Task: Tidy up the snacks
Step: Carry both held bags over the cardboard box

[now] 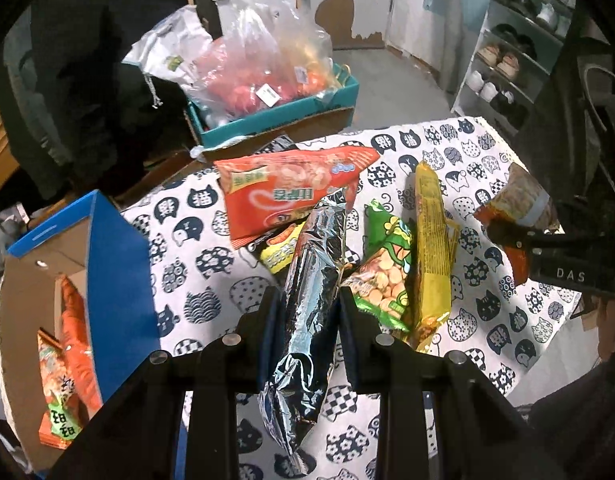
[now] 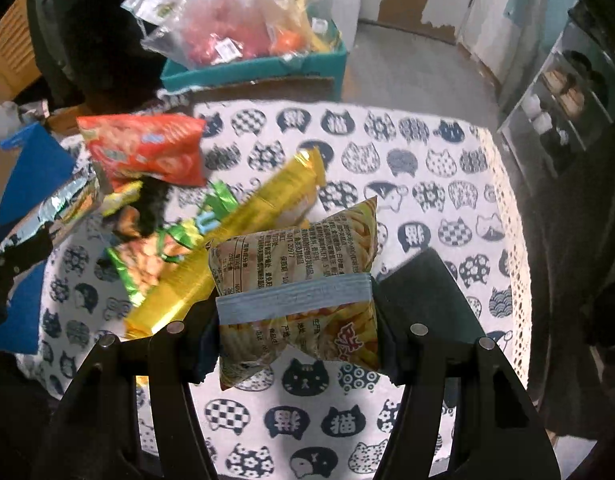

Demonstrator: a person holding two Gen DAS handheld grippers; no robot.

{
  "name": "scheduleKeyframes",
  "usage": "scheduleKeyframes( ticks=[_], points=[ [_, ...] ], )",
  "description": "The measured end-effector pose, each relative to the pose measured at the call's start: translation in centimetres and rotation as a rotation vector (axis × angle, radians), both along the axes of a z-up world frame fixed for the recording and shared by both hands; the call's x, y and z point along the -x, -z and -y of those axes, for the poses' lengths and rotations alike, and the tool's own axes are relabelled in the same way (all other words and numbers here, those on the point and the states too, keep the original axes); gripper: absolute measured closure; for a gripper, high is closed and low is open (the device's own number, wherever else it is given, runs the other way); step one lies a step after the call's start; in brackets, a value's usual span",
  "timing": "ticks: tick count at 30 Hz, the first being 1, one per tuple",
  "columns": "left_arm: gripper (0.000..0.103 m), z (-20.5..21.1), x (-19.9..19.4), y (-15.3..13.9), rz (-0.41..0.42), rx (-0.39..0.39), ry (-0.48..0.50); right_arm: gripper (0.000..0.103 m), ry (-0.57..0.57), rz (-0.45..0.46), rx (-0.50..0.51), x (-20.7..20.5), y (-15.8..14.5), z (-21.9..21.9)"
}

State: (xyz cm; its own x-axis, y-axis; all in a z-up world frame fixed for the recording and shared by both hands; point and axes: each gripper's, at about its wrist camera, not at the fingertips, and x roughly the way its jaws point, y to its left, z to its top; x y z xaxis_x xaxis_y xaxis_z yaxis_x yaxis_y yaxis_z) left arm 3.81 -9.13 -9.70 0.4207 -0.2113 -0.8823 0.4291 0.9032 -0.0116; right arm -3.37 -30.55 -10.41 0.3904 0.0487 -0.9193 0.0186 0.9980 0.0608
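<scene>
My left gripper (image 1: 309,304) is shut on a silver foil snack bag (image 1: 307,320) and holds it above the cat-print tablecloth (image 1: 211,268). My right gripper (image 2: 295,312) is shut on a yellow chip bag (image 2: 295,264), lifted over the cloth; it also shows at the right of the left wrist view (image 1: 519,200). On the table lie a red-orange snack bag (image 1: 283,188), a green bag of round crackers (image 1: 383,272) and a long yellow packet (image 1: 431,252). A blue cardboard box (image 1: 115,256) at the left holds orange snack bags (image 1: 67,352).
A teal box (image 1: 275,116) with clear plastic bags of goods (image 1: 263,56) stands behind the table. A shoe rack (image 1: 515,52) is at the far right. Dark clothing hangs at the far left. The table's right edge (image 2: 519,240) has a lace border.
</scene>
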Motion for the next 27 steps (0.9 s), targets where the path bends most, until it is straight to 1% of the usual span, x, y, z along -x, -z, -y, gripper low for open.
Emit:
scheduleKeyframes(
  ticks=[10, 20, 27],
  points=[
    [0.074, -3.3, 0.7, -2.1, 0.030, 0.048, -0.051, 0.041, -0.048, 0.048, 0.003, -0.9, -2.4, -3.1],
    [0.074, -6.9, 0.8, -3.7, 0.077, 0.057, -0.120, 0.041, -0.105, 0.084, 0.002, -1.9, -4.5, -6.7],
    [0.074, -9.7, 0.9, -4.4, 0.094, 0.072, -0.168, 0.041, -0.155, 0.121, -0.010, -2.5, -6.6, -9.8]
  ],
)
